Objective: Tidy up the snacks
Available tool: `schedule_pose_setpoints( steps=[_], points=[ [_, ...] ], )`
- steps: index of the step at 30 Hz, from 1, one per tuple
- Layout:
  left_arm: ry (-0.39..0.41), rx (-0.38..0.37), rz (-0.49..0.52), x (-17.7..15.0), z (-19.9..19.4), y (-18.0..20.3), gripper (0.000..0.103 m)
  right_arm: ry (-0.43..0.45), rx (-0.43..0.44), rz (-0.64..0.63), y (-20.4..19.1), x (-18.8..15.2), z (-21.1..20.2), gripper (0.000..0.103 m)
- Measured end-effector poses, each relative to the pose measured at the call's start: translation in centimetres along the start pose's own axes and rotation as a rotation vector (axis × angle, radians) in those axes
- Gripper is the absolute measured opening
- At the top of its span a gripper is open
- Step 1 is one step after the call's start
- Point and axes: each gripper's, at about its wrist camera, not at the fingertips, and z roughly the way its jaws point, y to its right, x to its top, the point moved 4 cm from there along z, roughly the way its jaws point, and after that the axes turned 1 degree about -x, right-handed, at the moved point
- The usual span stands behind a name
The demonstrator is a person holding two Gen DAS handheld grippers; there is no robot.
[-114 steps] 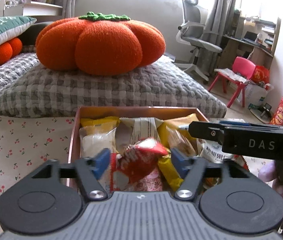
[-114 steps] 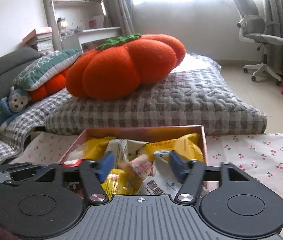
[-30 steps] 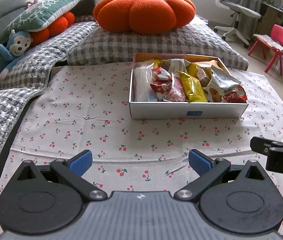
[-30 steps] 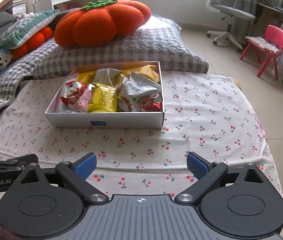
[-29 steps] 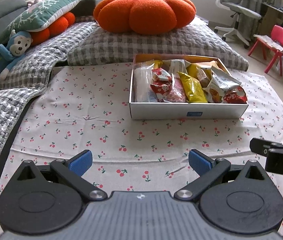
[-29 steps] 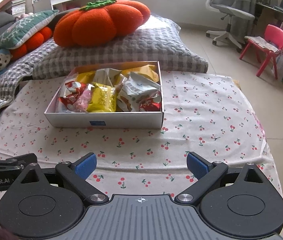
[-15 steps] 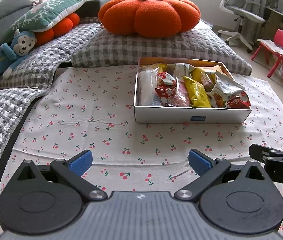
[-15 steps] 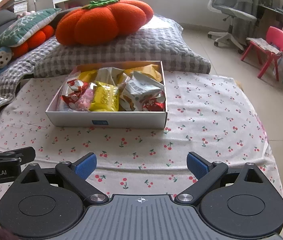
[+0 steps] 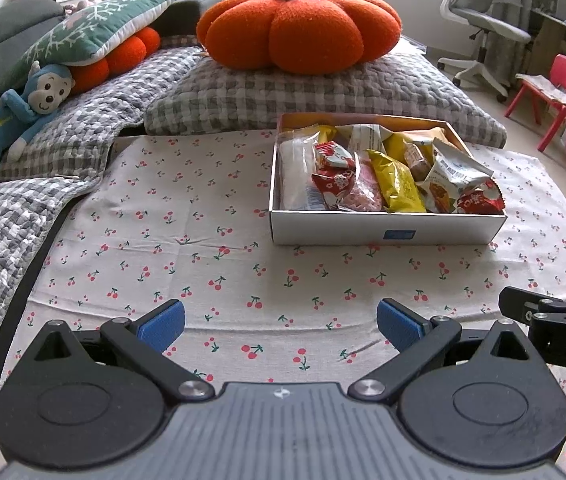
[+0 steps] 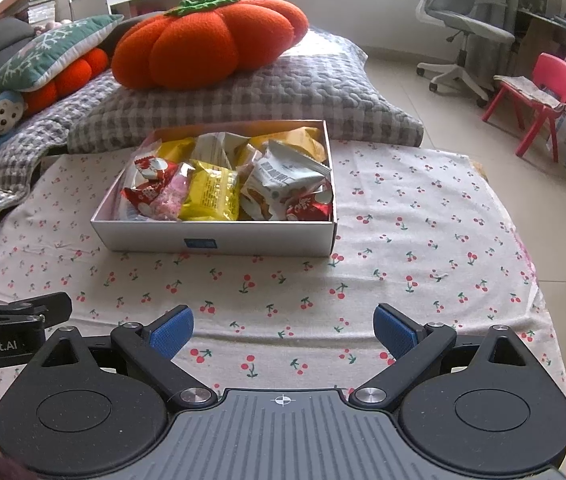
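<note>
A shallow white box sits on the cherry-print cloth, filled with several snack packets: a yellow bag, red packets, a pale grey bag. My left gripper hangs open and holds nothing, well short of the box's near side. Likewise my right gripper is open with nothing between its blue pads, in front of the box. Each gripper shows at the edge of the other's view.
The cherry-print cloth covers the low surface around the box. Behind it lie a grey checked cushion with an orange pumpkin pillow, and a blue monkey toy. An office chair and a pink chair stand on the right.
Both grippers, earlier half shut over the snacks inside the box, have pulled back and stand wide open in front of it. Over the last second the views shifted only slightly.
</note>
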Motion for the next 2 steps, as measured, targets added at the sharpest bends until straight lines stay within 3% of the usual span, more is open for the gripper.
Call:
schedule_pose_setpoints(
  steps=[2],
  points=[
    [-0.005,-0.006,0.008,-0.03,0.12,0.04,0.103,0.001,0.000,-0.002,-0.07,-0.03,0.04,0.098]
  ],
)
